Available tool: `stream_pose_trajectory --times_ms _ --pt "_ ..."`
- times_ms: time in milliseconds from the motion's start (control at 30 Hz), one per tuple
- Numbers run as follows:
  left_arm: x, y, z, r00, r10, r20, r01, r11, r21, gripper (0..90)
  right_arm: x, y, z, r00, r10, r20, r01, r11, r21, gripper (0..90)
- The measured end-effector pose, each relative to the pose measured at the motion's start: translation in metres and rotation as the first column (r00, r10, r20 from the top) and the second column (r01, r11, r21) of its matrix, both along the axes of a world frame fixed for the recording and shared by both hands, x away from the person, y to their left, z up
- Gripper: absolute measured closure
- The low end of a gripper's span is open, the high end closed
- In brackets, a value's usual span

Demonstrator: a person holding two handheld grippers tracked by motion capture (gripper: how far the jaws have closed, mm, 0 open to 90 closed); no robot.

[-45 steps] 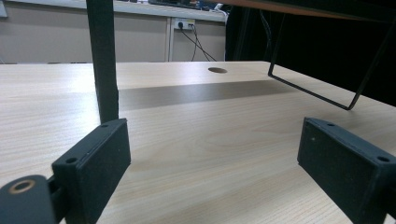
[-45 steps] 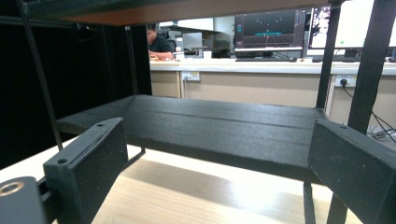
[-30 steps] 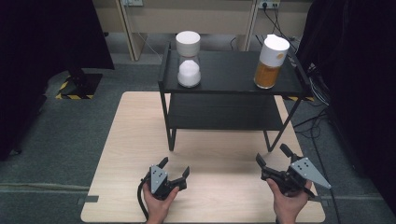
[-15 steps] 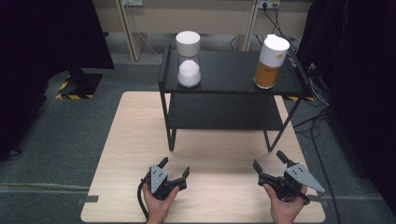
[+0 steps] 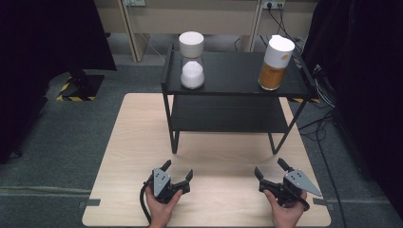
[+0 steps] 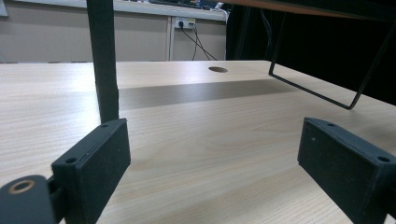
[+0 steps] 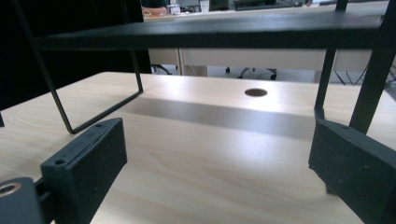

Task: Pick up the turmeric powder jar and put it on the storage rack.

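Observation:
A black two-tier shelf (image 5: pixel 237 78) stands at the back of the light wood table (image 5: pixel 133 142). On its top left sits a white hourglass-shaped container (image 5: pixel 191 66). On its top right stands a tall jar (image 5: pixel 276 62) with a white lid and orange contents. My left gripper (image 5: pixel 177 170) rests near the table's front edge, open and empty. My right gripper (image 5: pixel 270 168) lies at the front right, also open and empty. In the left gripper view the jaws are wide apart before a shelf leg (image 6: pixel 104 60). In the right gripper view the lower shelf board (image 7: pixel 210 32) spans above the spread jaws.
Bare tabletop stretches between the grippers and the shelf. A round hole (image 7: pixel 256 92) is cut in the table beneath the shelf. Thin wire legs (image 6: pixel 322 88) brace the shelf's right side. Grey carpet, cables (image 5: pixel 323 118) and dark curtains surround the table.
My right gripper has shifted slightly left and toward the front edge. The left gripper, shelf and containers have stayed put.

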State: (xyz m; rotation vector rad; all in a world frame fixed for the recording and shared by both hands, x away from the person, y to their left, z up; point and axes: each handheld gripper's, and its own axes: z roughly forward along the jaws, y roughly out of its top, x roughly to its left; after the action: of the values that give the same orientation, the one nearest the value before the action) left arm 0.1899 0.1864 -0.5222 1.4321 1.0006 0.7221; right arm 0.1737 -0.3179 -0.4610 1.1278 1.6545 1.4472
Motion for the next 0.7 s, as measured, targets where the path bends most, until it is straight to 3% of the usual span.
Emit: stream_pose_trajectory --times_ms 700 --pt "0.000 0.000 0.000 1.0000 0.000 -0.001 0.000 1.0000 0.002 8.7 0.009 0.004 -0.014 0.9962 0.019 -0.085 -0.020 1.000 -0.010 4.1"
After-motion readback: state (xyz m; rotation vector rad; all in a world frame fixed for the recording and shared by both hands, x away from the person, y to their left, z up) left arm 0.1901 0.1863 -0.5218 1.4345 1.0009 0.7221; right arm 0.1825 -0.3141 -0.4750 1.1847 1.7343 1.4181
